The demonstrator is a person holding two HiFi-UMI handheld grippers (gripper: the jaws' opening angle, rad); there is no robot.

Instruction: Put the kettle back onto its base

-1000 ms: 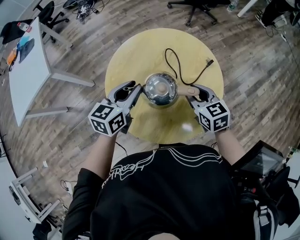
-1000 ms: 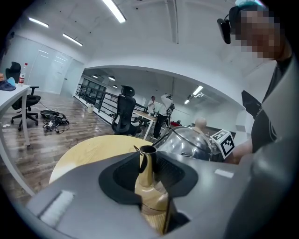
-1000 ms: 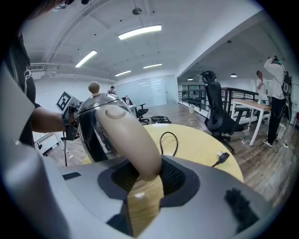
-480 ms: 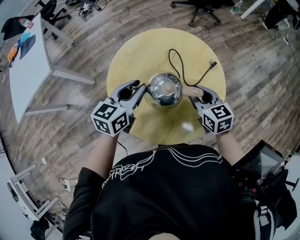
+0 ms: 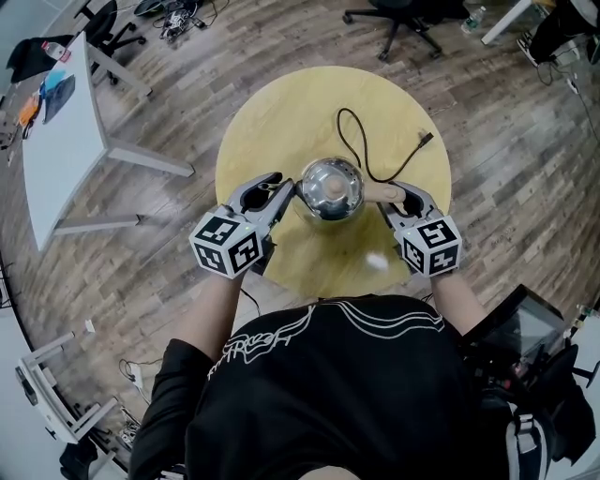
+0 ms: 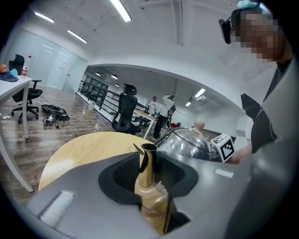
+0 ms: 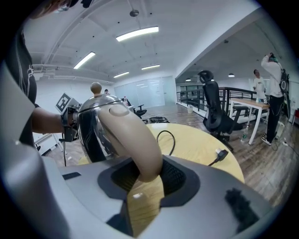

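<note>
A shiny steel kettle (image 5: 330, 187) with a beige knob is over the middle of the round yellow table (image 5: 272, 122). My left gripper (image 5: 286, 190) is shut on its brass spout (image 6: 148, 161). My right gripper (image 5: 398, 194) is shut on the beige handle (image 7: 133, 135). In the left gripper view the kettle's dome (image 6: 187, 142) shows just past the jaws. A black cord (image 5: 352, 131) runs from under the kettle to a loose plug (image 5: 424, 139). The base is hidden below the kettle. I cannot tell whether the kettle rests on it or hangs above it.
A white desk (image 5: 56, 141) stands to the left of the table on the wooden floor. Office chairs (image 5: 398, 19) are at the far side. People stand by desks (image 7: 271, 74) in the background. The table's near edge touches my body.
Both grippers keep their grips and the kettle stays between them over the table. Only the head view has shifted a little.
</note>
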